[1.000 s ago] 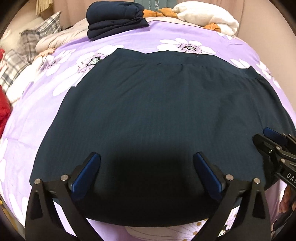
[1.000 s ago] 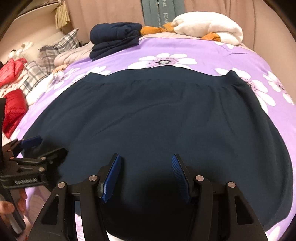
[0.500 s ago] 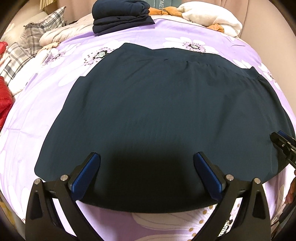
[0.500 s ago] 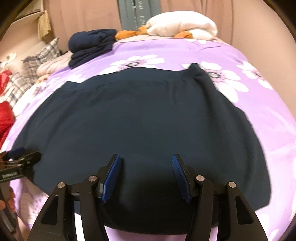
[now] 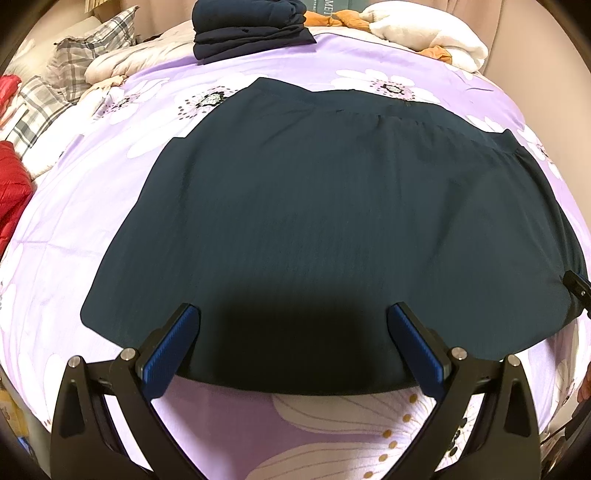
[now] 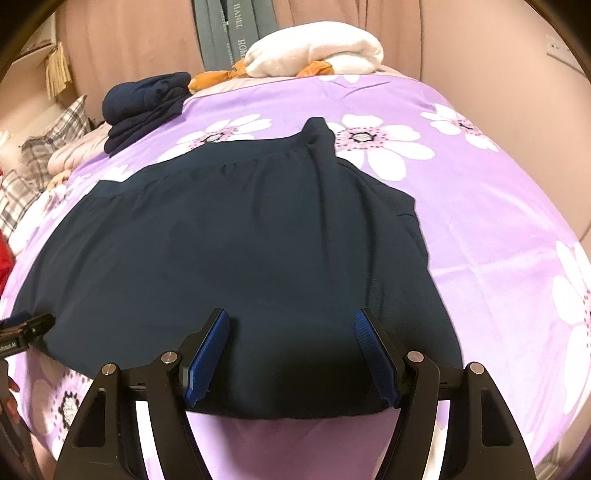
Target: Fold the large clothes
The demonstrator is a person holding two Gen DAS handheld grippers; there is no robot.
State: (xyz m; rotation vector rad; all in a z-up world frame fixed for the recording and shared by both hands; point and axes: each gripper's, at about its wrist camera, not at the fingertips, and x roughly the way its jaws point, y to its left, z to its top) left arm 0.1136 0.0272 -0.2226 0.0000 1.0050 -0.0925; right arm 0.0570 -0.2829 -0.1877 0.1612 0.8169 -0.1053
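A large dark navy garment (image 5: 332,221) lies spread flat on the purple flowered bedspread (image 5: 74,229), waistband at the far side. It also shows in the right wrist view (image 6: 229,243). My left gripper (image 5: 293,347) is open and empty, hovering over the garment's near hem. My right gripper (image 6: 291,350) is open and empty over the near hem toward the garment's right side. The right gripper's tip shows at the right edge of the left wrist view (image 5: 578,286); the left gripper shows at the left edge of the right wrist view (image 6: 22,328).
A stack of folded dark clothes (image 5: 247,26) sits at the far side of the bed, also in the right wrist view (image 6: 144,107). A white rolled blanket (image 6: 314,51) lies at the head. Plaid pillows (image 5: 48,88) and a red jacket (image 5: 11,181) lie left.
Both grippers have drawn back toward the near hem and apart from each other. The right gripper's jaws have opened wider. The garment has not moved.
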